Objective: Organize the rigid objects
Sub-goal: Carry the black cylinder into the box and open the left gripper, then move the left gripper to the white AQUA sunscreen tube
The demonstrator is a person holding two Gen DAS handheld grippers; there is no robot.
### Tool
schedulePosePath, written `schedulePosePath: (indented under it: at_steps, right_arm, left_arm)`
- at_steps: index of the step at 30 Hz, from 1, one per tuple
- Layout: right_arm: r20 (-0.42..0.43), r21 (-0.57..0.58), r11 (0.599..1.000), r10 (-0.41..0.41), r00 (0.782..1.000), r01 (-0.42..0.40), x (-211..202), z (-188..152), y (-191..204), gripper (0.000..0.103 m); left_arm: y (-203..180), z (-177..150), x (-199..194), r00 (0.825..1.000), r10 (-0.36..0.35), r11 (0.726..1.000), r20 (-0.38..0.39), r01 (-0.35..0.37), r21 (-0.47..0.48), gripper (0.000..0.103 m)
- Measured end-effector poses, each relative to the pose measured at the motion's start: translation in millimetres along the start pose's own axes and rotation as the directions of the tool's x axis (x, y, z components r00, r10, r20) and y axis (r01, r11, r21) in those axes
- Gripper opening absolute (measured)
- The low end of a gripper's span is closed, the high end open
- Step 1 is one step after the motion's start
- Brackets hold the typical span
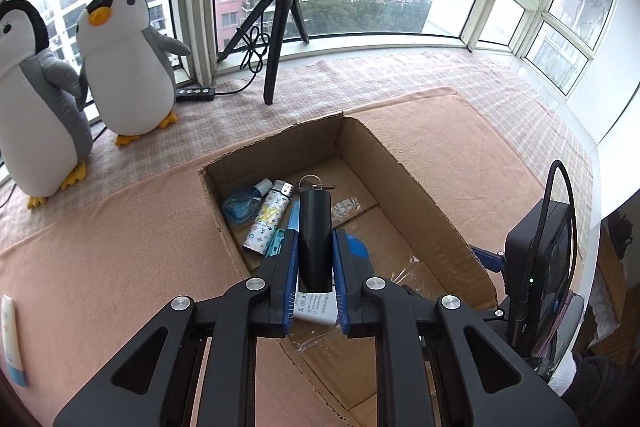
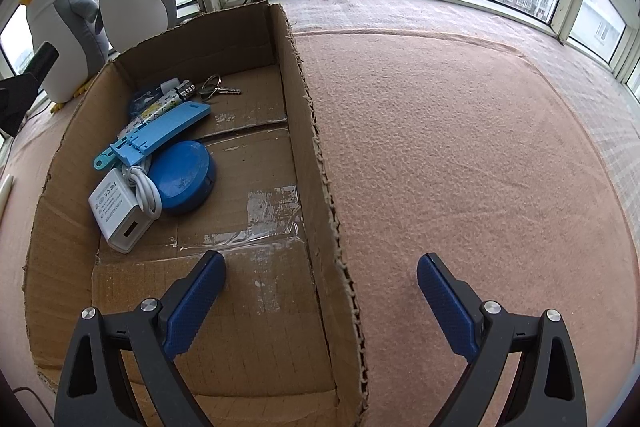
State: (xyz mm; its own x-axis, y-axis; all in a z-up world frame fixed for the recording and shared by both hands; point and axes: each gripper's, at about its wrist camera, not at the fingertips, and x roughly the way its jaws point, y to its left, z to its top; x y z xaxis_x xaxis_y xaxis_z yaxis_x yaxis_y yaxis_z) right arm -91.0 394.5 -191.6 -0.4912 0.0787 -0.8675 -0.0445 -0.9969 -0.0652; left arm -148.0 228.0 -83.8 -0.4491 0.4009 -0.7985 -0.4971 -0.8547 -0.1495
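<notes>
Pink felt mat (image 2: 460, 147) by bay windows; left claw (image 1: 316, 259) grips black cylinder (image 1: 316, 227), right claw (image 2: 320, 291) gapes.

The right gripper (image 2: 320, 291) hangs with jaws wide apart, straddling the cardboard box (image 2: 308, 115) wall; inside (far-left corner) sit a white charger (image 2: 116, 211), blue round case (image 2: 184, 179) and keys (image 2: 216, 89).

Left gripper (image 1: 316, 259): black linkage arms w/ round silver screws; ribbed blue pads (image 1: 341, 267); right gripper (image 2: 320, 291): same black frame, silver screws, textured blue pads (image 2: 444, 291).
</notes>
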Motion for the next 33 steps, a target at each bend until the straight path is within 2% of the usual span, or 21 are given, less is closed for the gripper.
schedulePosePath:
  at_steps: [6,9,10,11,12,13,17,33]
  right_arm:
    - [0.0,-0.001,1.0,0.001,1.0,-0.001,0,1,0,0.094]
    - [0.0,0.0,1.0,0.002,1.0,-0.002,0,2,0,0.094]
    - [-0.001,0.0,1.0,0.001,1.0,-0.001,0,2,0,0.094]
    - [-0.001,-0.001,1.0,0.001,1.0,-0.001,-1,2,0,0.094]
    - [-0.001,-0.001,1.0,0.001,1.0,-0.001,-1,2,0,0.094]
    - [-0.001,0.0,1.0,0.001,1.0,-0.001,-1,2,0,0.094]
    - [-0.001,-0.001,1.0,0.002,1.0,-0.002,-1,2,0,0.094]
    - [-0.001,0.0,1.0,0.001,1.0,-0.001,0,3,0,0.095]
  left_arm:
    - [-11,7,10,1.0,-0.009,1.0,-0.011,0.009,0.018,0.015]
    - [-6,9,12,1.0,-0.024,1.0,-0.011,0.024,-0.016,0.017]
    - [-4,10,12,0.999,-0.032,0.999,-0.012,0.032,-0.026,0.029]
    - [-3,11,12,0.999,-0.043,0.999,-0.017,0.042,-0.033,0.061]
    - [-2,12,11,0.999,-0.047,0.998,-0.009,0.047,-0.035,0.074]
    - [-2,12,9,0.999,-0.042,0.999,0.011,0.042,-0.03,0.083]
    - [-2,14,7,1.0,-0.016,1.0,0.01,0.016,-0.014,0.083]
    - [7,11,3,1.0,-0.005,1.0,0.013,0.005,-0.02,0.083]
